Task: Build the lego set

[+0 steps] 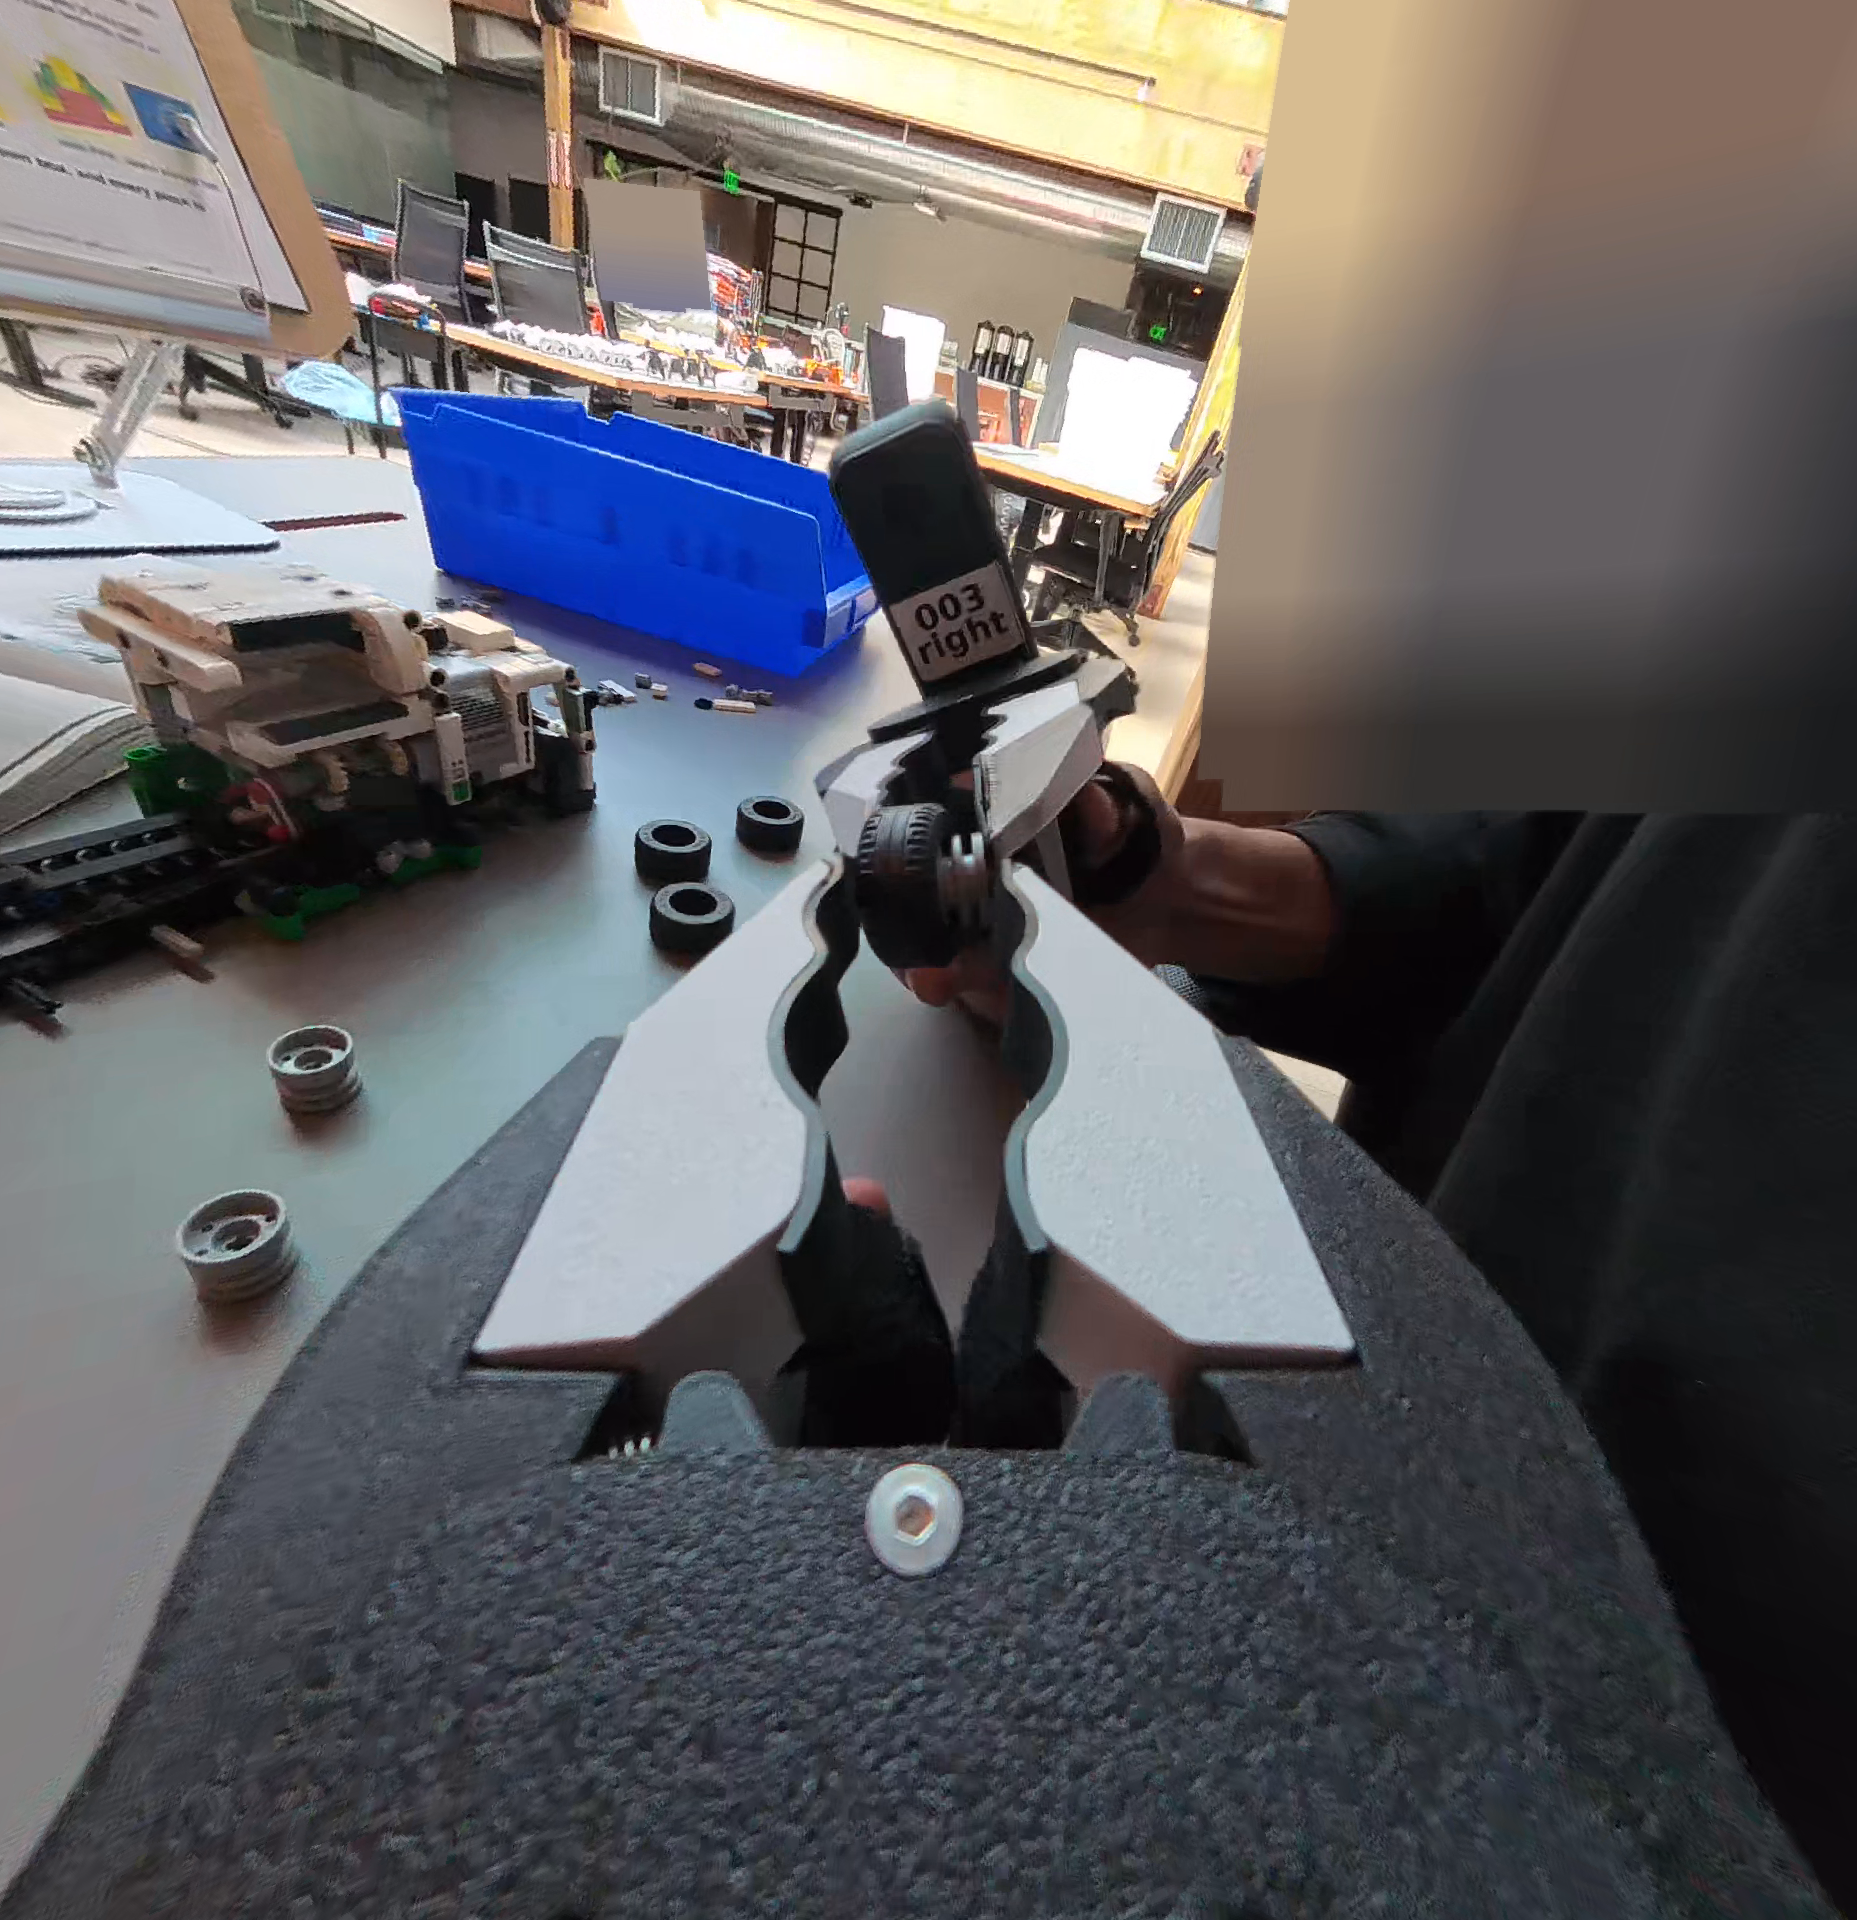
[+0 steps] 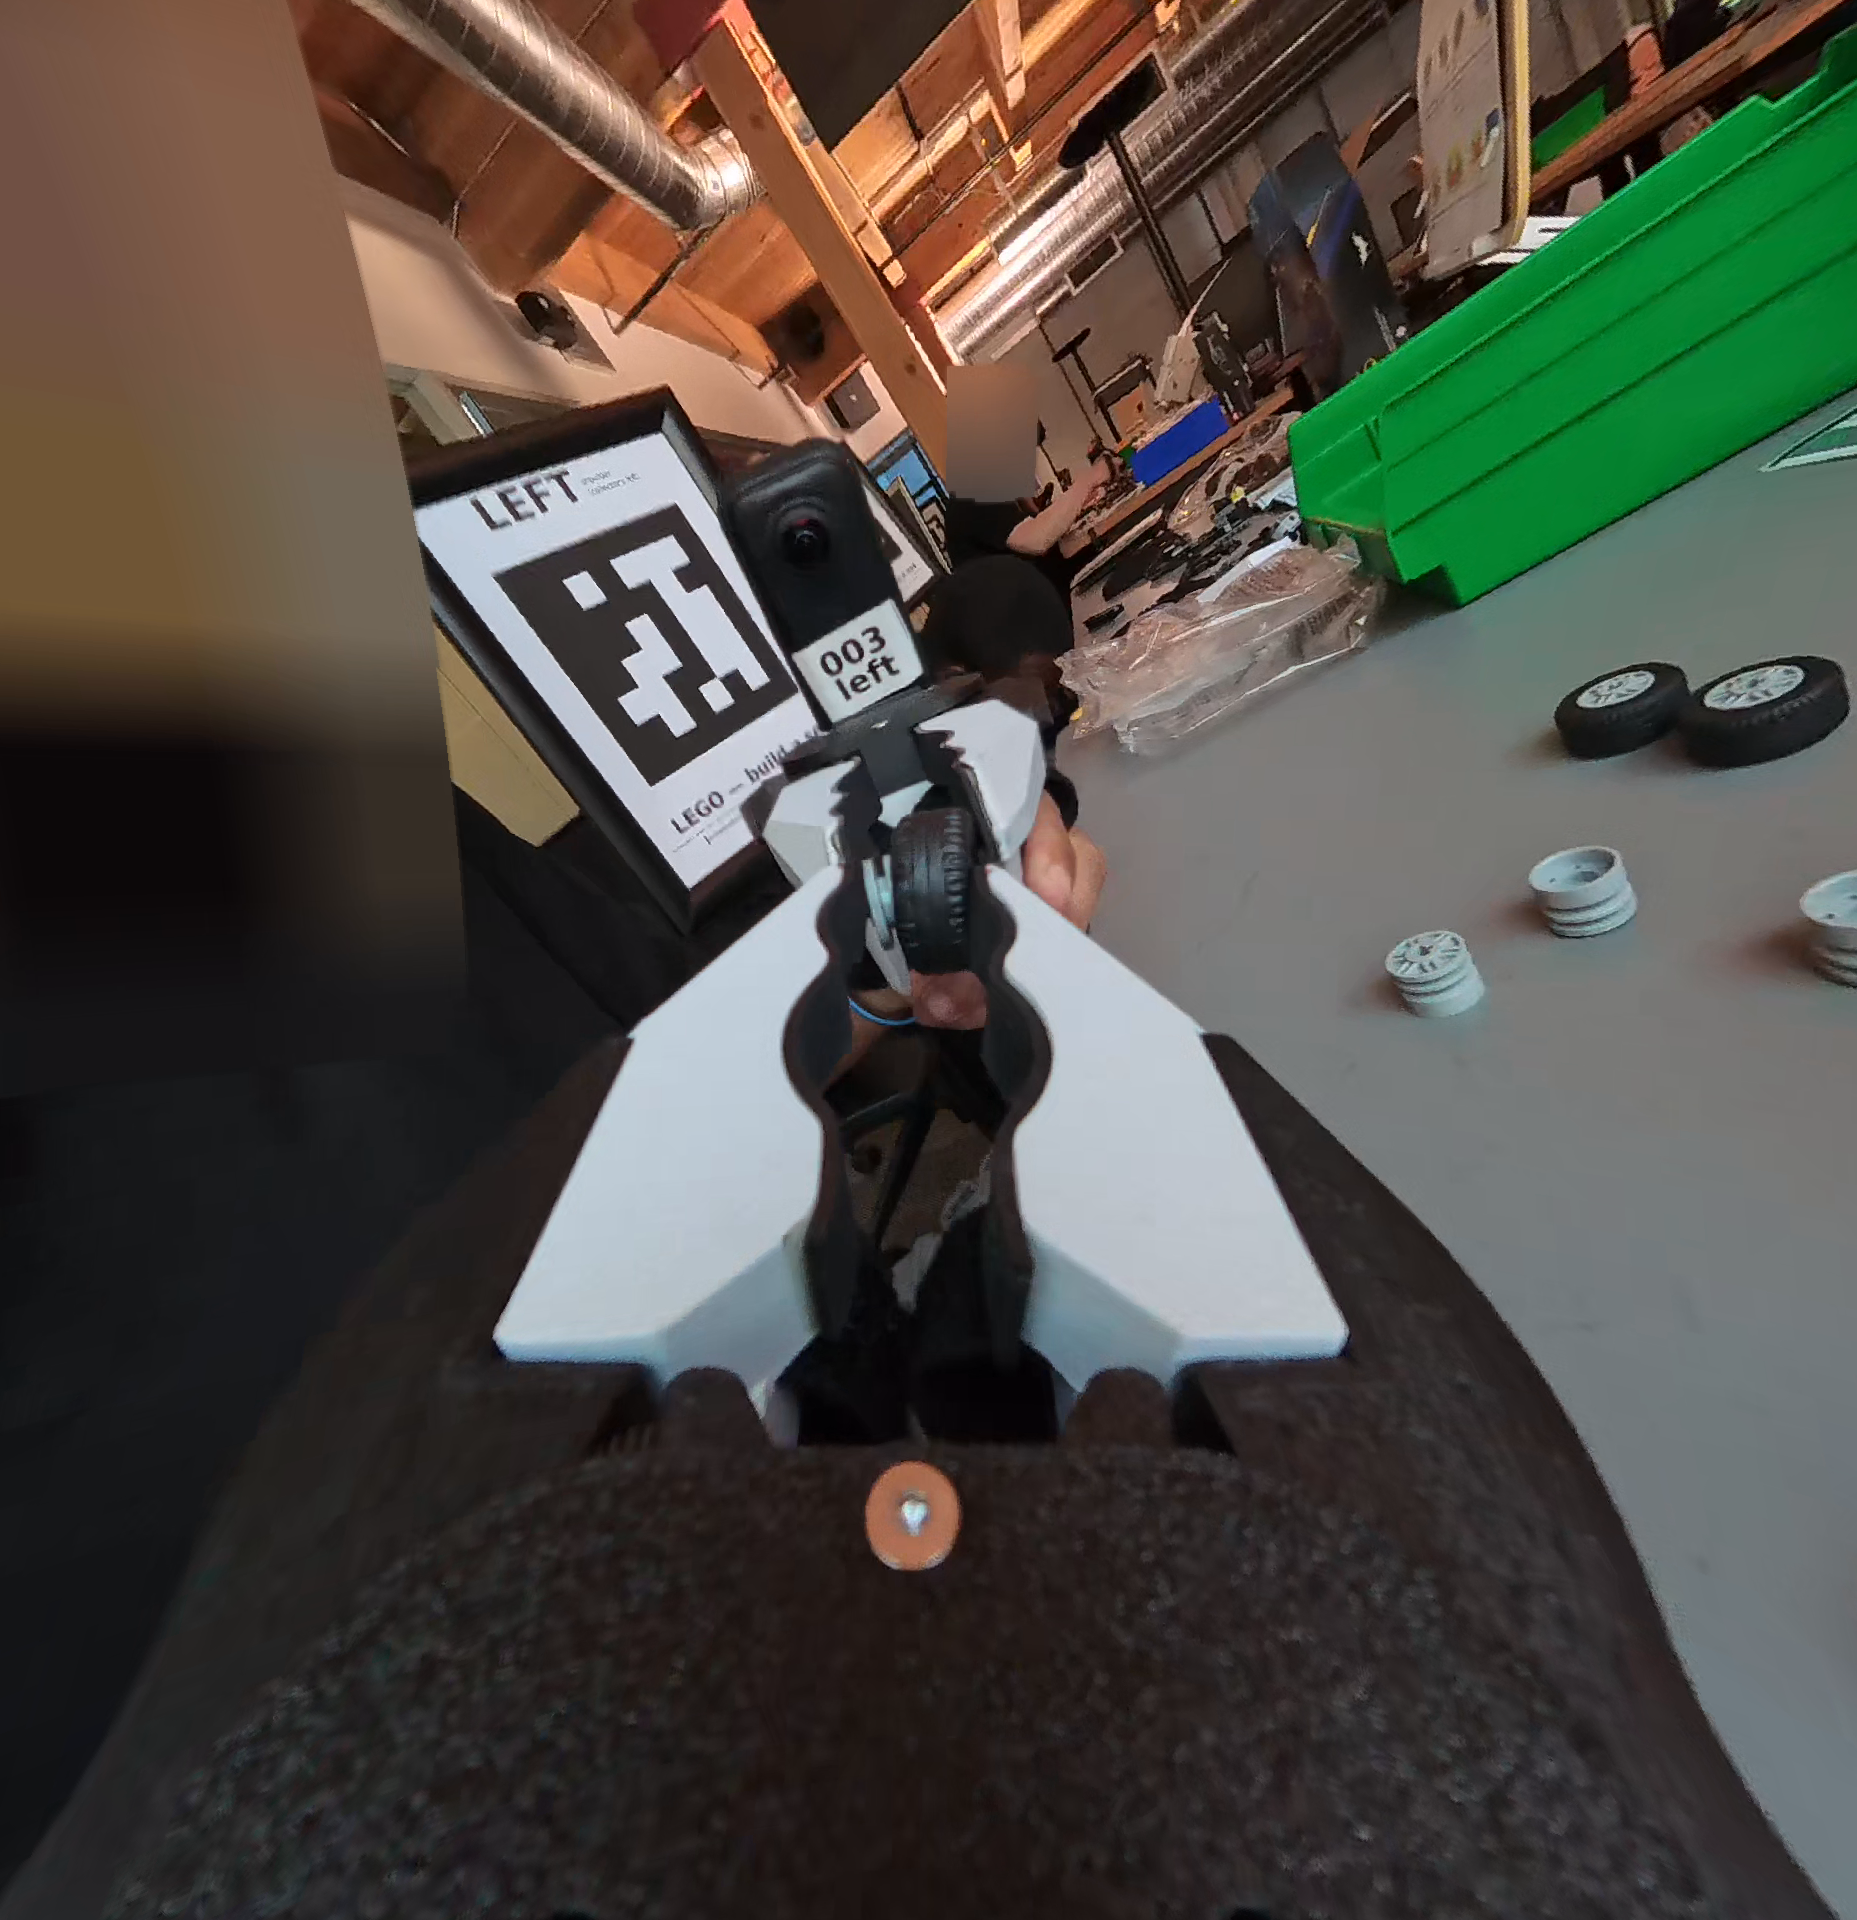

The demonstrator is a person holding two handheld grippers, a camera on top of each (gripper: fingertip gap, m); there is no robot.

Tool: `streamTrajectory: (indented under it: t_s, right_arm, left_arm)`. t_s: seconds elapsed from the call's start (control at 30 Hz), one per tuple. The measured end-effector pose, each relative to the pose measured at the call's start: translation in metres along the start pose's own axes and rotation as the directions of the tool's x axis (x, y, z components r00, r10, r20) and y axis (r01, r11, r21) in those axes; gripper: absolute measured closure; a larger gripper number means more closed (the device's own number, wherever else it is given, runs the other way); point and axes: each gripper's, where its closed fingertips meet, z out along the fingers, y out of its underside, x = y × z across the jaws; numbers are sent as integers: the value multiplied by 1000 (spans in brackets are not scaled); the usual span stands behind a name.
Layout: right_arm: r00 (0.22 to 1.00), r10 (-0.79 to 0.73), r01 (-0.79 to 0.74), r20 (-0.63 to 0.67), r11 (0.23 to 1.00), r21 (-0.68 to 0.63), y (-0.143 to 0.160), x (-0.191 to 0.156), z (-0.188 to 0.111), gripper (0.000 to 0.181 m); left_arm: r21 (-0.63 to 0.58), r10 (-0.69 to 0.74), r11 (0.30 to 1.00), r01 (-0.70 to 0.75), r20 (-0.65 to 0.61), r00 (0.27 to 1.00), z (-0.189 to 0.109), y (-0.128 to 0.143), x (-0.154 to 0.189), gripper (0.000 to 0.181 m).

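Note:
A black tyre [image 1: 898,862] with a grey rim [image 1: 968,860] partly in it is held in the air above the grey table [image 1: 488,1039]. My left gripper [image 1: 919,873] and my right gripper [image 1: 929,790] face each other tip to tip, and both close on this wheel from opposite sides. In the right wrist view, my right gripper [image 2: 922,883] has the rim [image 2: 880,904] against its left finger and the tyre [image 2: 934,883] by its right finger. The left gripper [image 2: 919,821] is just behind. A partly built Lego truck [image 1: 332,717] stands at the left.
Three loose tyres [image 1: 691,916] and two grey rims [image 1: 314,1068] lie near the truck, with a blue bin [image 1: 633,530] behind. Two finished wheels [image 2: 1620,710], three grey rims [image 2: 1582,891], plastic bags [image 2: 1215,644] and green bins [image 2: 1589,416] are to the right. The grippers are tip to tip, or close to it. The partly built Lego truck [image 1: 332,717] is about equally far from each gripper, around 20 cm.

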Motion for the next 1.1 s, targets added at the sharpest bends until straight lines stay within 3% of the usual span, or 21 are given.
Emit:
streamTrajectory:
  t_s: [0.1,0.2,0.23,0.33,0.5,0.7,0.97,1.03,1.1]
  right_arm:
    - [998,-68,67,-19,997,-36,4,0,2,161]
    - [976,-191,174,-101,972,-161,11,14,0,149]
    - [968,-230,205,-101,956,-210,14,13,0,153]
    - [929,-365,312,-63,863,-397,29,11,0,159]
    - [867,-498,422,2,733,-534,39,11,-2,162]
    - [867,-495,405,-61,769,-494,36,15,-1,168]
    - [881,-469,382,-63,784,-488,41,19,-5,170]
    - [881,-467,388,-82,810,-441,33,21,-3,167]
    - [887,-457,400,-64,832,-385,25,17,-2,163]
  left_arm:
    - [-28,12,1000,-11,16,1000,-3,4,0,159]
    - [-143,-28,989,30,15,999,-5,17,-3,159]
    - [-172,-22,985,24,14,1000,-6,20,-3,159]
    - [-309,54,950,-48,10,998,-8,35,0,159]
    - [-438,210,880,-187,5,978,-7,46,2,160]
    - [-446,330,852,-275,48,943,-6,44,-4,162]
    - [-451,349,841,-300,29,937,-2,50,-6,163]
    - [-420,331,864,-279,55,942,-3,46,-10,162]
    - [-343,225,919,-195,50,973,-4,37,-9,161]
